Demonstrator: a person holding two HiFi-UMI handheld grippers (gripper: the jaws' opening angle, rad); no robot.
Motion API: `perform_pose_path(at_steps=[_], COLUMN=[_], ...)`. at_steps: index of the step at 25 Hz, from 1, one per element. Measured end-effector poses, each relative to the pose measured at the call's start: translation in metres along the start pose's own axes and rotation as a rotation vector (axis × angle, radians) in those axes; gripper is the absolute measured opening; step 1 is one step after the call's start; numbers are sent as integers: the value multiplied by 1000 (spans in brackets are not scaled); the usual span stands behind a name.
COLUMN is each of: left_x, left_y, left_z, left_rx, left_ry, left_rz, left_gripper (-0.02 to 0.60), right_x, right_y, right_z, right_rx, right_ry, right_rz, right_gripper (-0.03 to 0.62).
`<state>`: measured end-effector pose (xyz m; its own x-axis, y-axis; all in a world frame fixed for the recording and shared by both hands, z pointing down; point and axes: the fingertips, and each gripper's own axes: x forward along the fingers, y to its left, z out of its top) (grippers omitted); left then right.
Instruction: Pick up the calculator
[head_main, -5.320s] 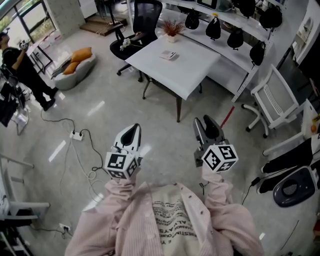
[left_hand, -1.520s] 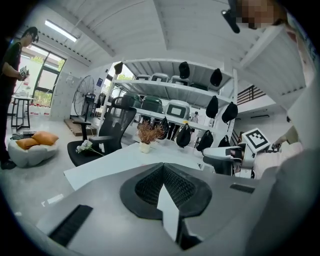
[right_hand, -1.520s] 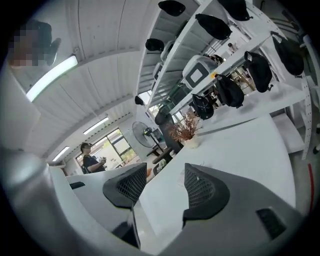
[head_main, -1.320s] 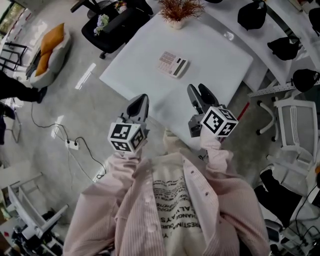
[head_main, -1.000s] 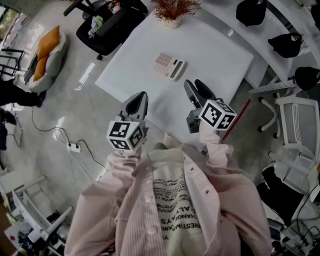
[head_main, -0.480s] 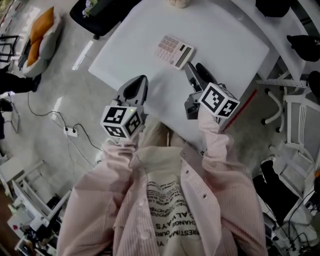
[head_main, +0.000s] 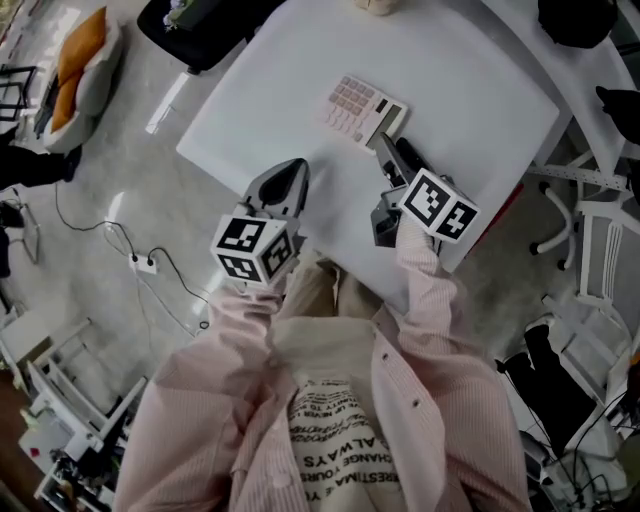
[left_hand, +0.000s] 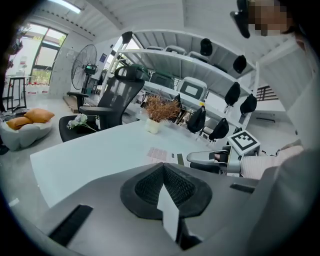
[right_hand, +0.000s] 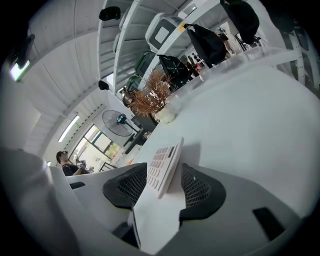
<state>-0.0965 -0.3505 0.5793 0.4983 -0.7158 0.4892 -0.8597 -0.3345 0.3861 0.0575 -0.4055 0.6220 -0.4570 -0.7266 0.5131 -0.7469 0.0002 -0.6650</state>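
white table (head_main: 470, 70) fills the upper middle of the head view, on a grey floor (head_main: 150, 180) with a power strip (head_main: 141, 264) near the left edge. calculator (head_main: 362, 108) lies flat on the table, top centre of that frame, keys up. right gripper (head_main: 396, 152) reaches in from just below it, tips at the calculator's lower right end. in the right gripper view its jaws stand well apart and the calculator's near end sits in the gap between the two pads (right_hand: 132, 185), at mid frame; whether either pad touches it i cannot tell. left gripper (head_main: 290, 172) hangs over the table near its lower left edge, left of centre, apart from the calculator. in the left gripper view its jaws are pressed together with nothing between them; the calculator shows small beyond them at mid frame, the right gripper just to its right. potted dry plant (right_hand: 150, 102) stands on the table's far side, upper centre of the right gripper view. black chair (head_main: 190, 25) sits at the upper left of the head view, orange cushions (head_main: 82, 55) further left. a person (right_hand: 64, 161) stands far off at the left of the right gripper view.
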Motion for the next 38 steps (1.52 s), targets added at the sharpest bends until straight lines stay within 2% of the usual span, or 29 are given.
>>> perform_pose_path(at_steps=[7, 14, 16, 19, 21, 29, 38], left_x=[11, 16, 18, 20, 21, 23, 26], left_y=[6, 10, 11, 11, 11, 10, 7], left_z=[-10, -10, -12, -13, -12, -13, -9], left_rx=[-25, -53, -58, -62, -61, -62, -54], left_ry=[30, 36, 39, 41, 40, 44, 39], left_rz=[-14, -23, -23, -28, -27, -25, -24], left_gripper=[2, 2, 2, 2, 2, 2, 2], right_x=[18, 31, 33, 37, 38, 38, 37], right_y=[-7, -7, -8, -10, -10, -12, -15], right_z=[-10, -12, -14, -17, -19, -18, -12], right_rx=[57, 98, 100, 99, 102, 190, 225], right_ry=[30, 51, 70, 102, 119, 113, 96], right_rz=[-17, 4, 6, 3, 1, 31, 48], right_gripper=[204, 202, 191, 113, 87, 67, 54])
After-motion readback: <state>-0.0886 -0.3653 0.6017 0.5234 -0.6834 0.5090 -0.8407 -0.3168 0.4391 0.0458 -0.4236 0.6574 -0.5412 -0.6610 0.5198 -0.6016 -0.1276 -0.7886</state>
